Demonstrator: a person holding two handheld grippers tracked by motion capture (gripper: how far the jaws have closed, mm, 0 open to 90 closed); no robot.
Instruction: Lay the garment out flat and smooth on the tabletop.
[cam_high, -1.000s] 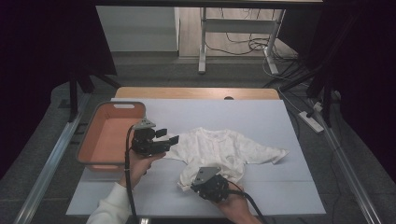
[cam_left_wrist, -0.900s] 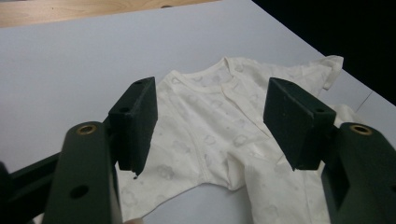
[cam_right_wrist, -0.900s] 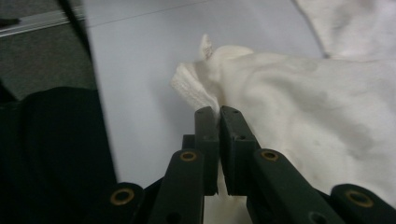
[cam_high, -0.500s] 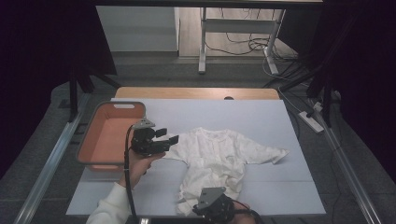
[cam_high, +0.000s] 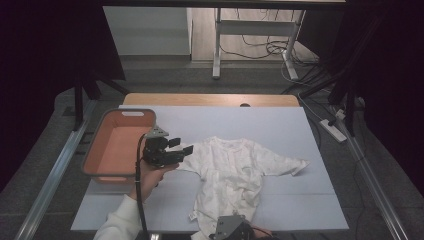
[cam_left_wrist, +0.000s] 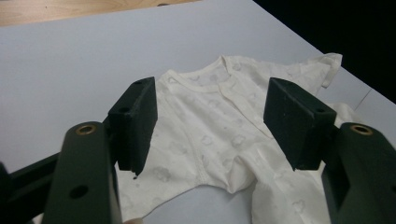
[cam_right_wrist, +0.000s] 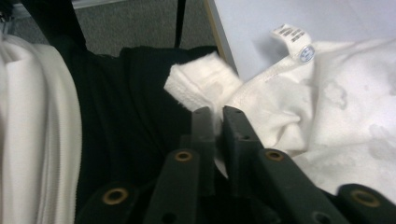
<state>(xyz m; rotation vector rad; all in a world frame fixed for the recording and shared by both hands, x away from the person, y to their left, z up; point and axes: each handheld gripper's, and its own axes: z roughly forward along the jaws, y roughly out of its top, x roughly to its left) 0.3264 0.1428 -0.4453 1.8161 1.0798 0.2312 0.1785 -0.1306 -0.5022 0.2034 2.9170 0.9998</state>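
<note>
A white baby garment (cam_high: 235, 170) lies spread on the pale blue table (cam_high: 280, 125), sleeves out to both sides. My left gripper (cam_high: 181, 146) hovers at its left sleeve, open, and frames the garment's chest (cam_left_wrist: 210, 140) between wide jaws with nothing gripped. My right gripper (cam_high: 232, 230) is at the table's front edge by the garment's bottom end. In the right gripper view the right gripper (cam_right_wrist: 218, 114) has its jaws nearly together with white cloth (cam_right_wrist: 205, 84) of a leg cuff pinched in the narrow gap. These jaws have just been opening slightly, and the cloth is still between them.
A salmon-coloured tub (cam_high: 125, 114) stands at the table's left side, right beside my left hand. A sewn-in label (cam_right_wrist: 292, 35) sticks up from the hem. The person's white sleeve (cam_right_wrist: 28, 130) and dark clothing are close behind the right gripper.
My right gripper has drawn back toward the table's front edge, pulling the garment's lower part with it, so the garment lies longer. The left gripper has stayed put.
</note>
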